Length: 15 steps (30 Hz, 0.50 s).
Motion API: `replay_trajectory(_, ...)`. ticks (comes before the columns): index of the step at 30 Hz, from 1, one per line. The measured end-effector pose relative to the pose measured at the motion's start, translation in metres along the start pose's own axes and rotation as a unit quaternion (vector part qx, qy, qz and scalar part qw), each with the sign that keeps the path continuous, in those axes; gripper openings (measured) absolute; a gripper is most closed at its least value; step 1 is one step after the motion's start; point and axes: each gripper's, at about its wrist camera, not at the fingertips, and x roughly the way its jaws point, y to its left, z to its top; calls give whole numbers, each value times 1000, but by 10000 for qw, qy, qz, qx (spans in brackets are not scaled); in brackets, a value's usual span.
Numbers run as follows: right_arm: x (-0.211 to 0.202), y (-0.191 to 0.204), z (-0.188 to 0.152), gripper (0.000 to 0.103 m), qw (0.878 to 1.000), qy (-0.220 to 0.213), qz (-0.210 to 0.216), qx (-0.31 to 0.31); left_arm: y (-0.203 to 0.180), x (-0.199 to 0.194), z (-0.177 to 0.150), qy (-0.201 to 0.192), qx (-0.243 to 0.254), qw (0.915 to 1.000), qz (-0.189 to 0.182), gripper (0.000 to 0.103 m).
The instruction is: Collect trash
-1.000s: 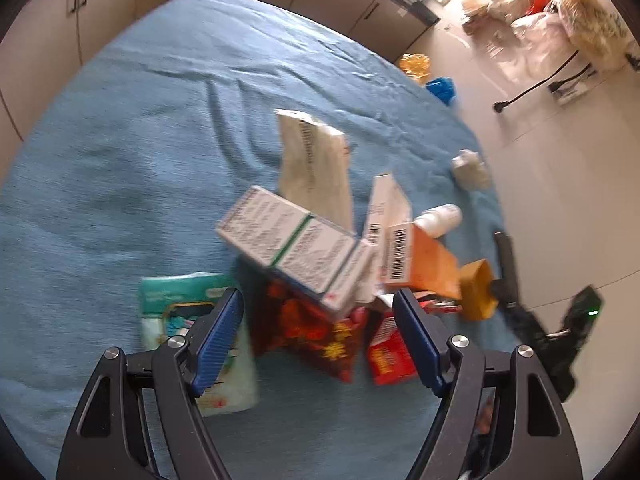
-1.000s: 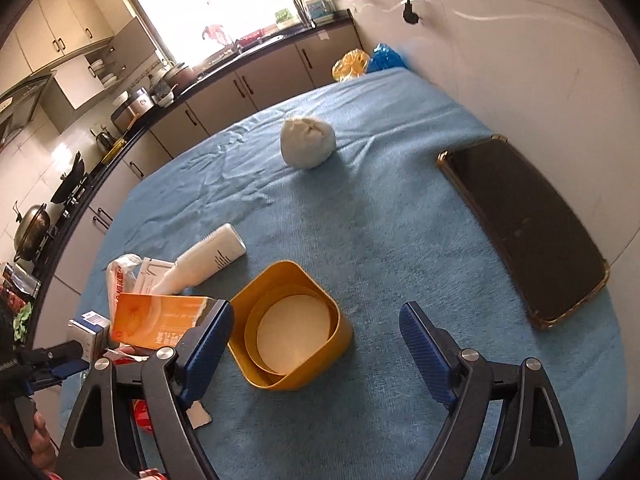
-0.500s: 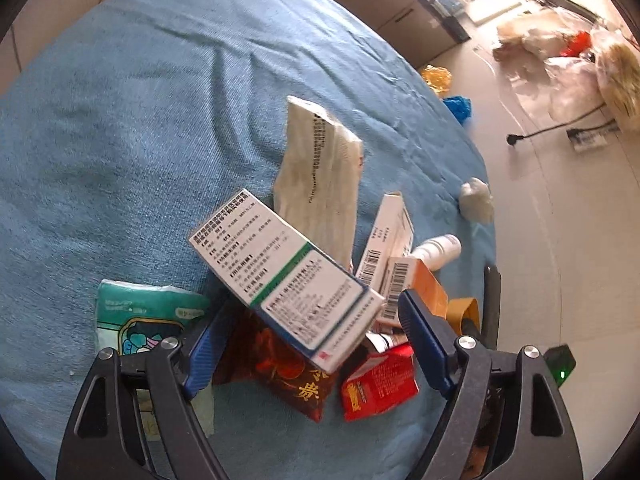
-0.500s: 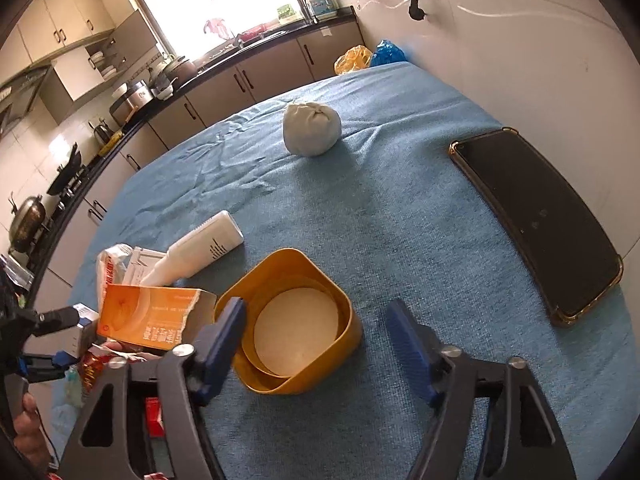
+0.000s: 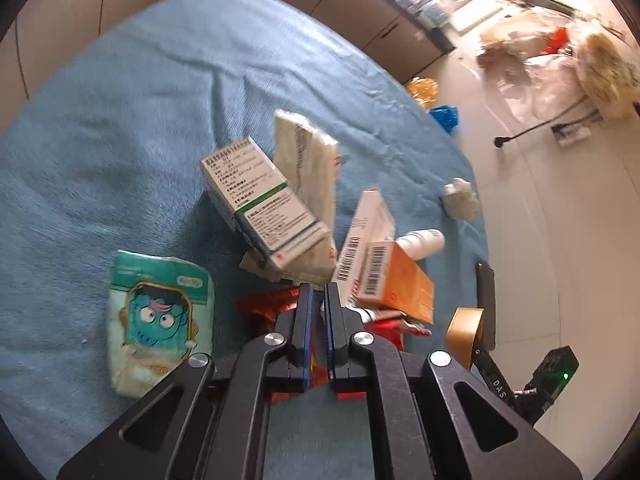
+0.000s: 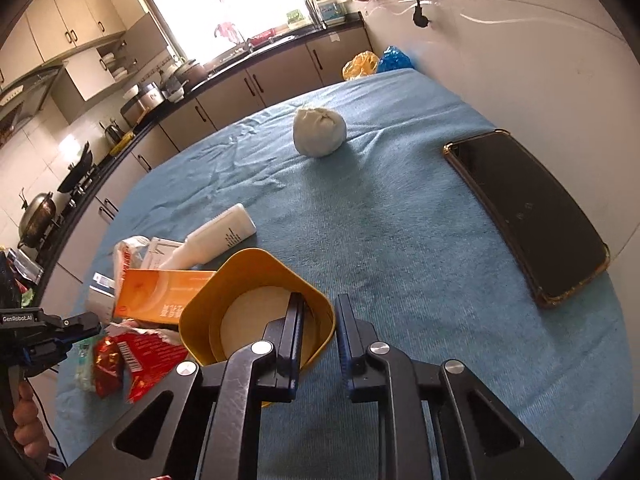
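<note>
A heap of trash lies on the blue cloth: a red snack wrapper (image 5: pixel 260 308) (image 6: pixel 136 356), a white and green box (image 5: pixel 256 200), a folded paper bag (image 5: pixel 316 160), an orange box (image 5: pixel 400 284) (image 6: pixel 160 292) and a white bottle (image 5: pixel 420 240) (image 6: pixel 220 232). My left gripper (image 5: pixel 316 288) (image 6: pixel 86 326) is shut on the red wrapper, which shows between its fingers. My right gripper (image 6: pixel 320 300) is closing on the near wall of the yellow container (image 6: pixel 248 272) (image 5: pixel 464 332). One finger is inside it and one outside, and the container is tipped toward me.
A teal tissue pack (image 5: pixel 160 312) lies left of the heap. A white crumpled ball (image 6: pixel 320 132) (image 5: pixel 460 200) sits further back. A black phone (image 6: pixel 528 212) lies near the cloth's right edge by the wall. Kitchen cabinets (image 6: pixel 240 88) stand beyond the table. A person's hand (image 6: pixel 28 428) holds the left gripper.
Both grippers went from wide open to closed. The left one dipped into the heap and closed on the red wrapper; the white and green box shifted. The yellow container tilted between the right fingers.
</note>
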Motion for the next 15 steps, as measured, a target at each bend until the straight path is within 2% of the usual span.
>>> replay_trajectory(9,-28,9,-14,17,9998,-106,186,-48,3,-58,-21,-444,395,9978,-292,5)
replay_trajectory(13,-37,25,-21,17,9992,-158,293,-222,11,-75,-28,-616,513,9966,-203,5)
replay_trajectory(15,-37,32,-22,17,9991,-161,281,-289,16,-74,-24,-530,504,9973,-84,7)
